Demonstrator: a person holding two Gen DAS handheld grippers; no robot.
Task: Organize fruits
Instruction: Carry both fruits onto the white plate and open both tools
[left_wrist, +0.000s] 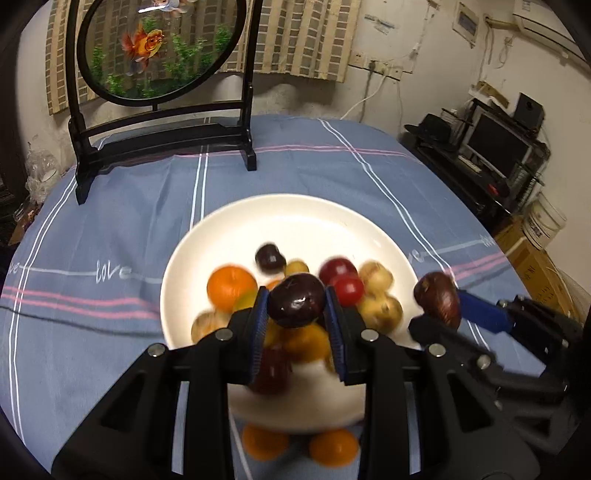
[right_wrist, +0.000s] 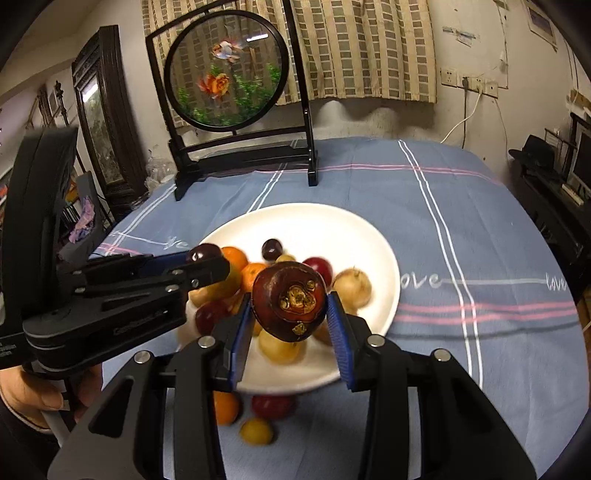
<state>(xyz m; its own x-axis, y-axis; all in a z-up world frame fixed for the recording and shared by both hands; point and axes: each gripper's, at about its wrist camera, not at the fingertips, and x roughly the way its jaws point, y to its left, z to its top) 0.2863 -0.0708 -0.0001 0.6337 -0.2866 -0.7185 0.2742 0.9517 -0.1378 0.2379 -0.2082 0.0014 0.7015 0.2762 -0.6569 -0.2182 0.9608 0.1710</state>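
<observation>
While left gripper clamps plum, right gripper clamps mangosteen

White plate w/ a pile of orange, red, yellow & dark fruits; 2 dark round fruits held up over it, few more fruits on cloth nearby.

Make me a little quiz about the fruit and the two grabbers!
1. True or false: the white plate is empty.
2. What does the left gripper hold? A) an orange B) a dark plum C) nothing
3. Which gripper holds the brown fruit with the rough yellowish end?

Key: 1 false, fruit is piled on it. 2 B. 3 the right gripper.
</observation>
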